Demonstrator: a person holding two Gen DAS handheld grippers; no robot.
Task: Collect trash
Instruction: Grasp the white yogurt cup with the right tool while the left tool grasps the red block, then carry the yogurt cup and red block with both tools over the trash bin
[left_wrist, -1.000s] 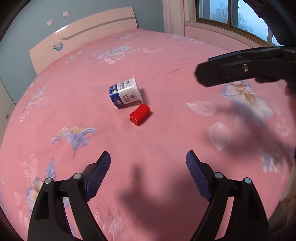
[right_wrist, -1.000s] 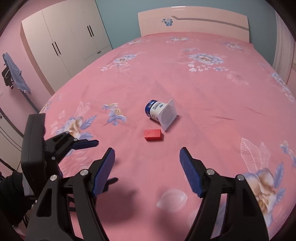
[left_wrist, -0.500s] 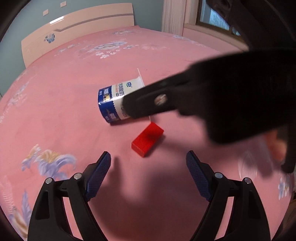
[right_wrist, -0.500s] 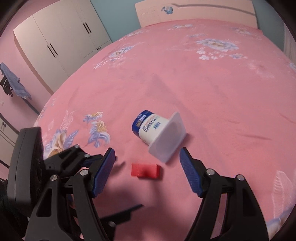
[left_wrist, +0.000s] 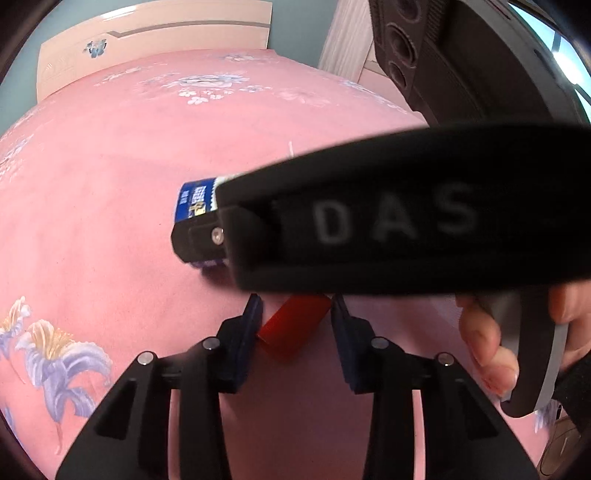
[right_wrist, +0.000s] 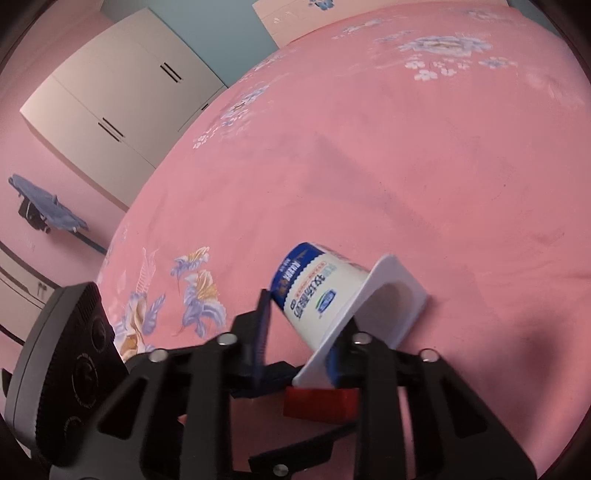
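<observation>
A small red block (left_wrist: 291, 330) lies on the pink flowered bedspread (left_wrist: 110, 184). My left gripper (left_wrist: 295, 317) straddles it; its jaws are closing and both blue pads touch the block's ends. A white yogurt cup with a blue base (right_wrist: 317, 291) lies tilted, its square rim toward the right. My right gripper (right_wrist: 299, 332) is closing on it, one pad against the blue base, the other hidden behind the rim. In the left wrist view the right gripper's finger (left_wrist: 199, 238) covers most of the cup (left_wrist: 194, 199). The red block (right_wrist: 314, 404) shows just below the cup.
A pale headboard (left_wrist: 147, 40) stands at the bed's far end, with a curtain (left_wrist: 343, 44) and window at its right. White wardrobes (right_wrist: 122, 99) line the wall beyond the bed's left side, near a blue cloth (right_wrist: 48, 206). A person's fingers (left_wrist: 487, 350) hold the right gripper's handle.
Both grippers have come down and forward onto the items, and both pairs of jaws have narrowed. The right gripper now fills the left wrist view; the cup sits tilted between its fingers.
</observation>
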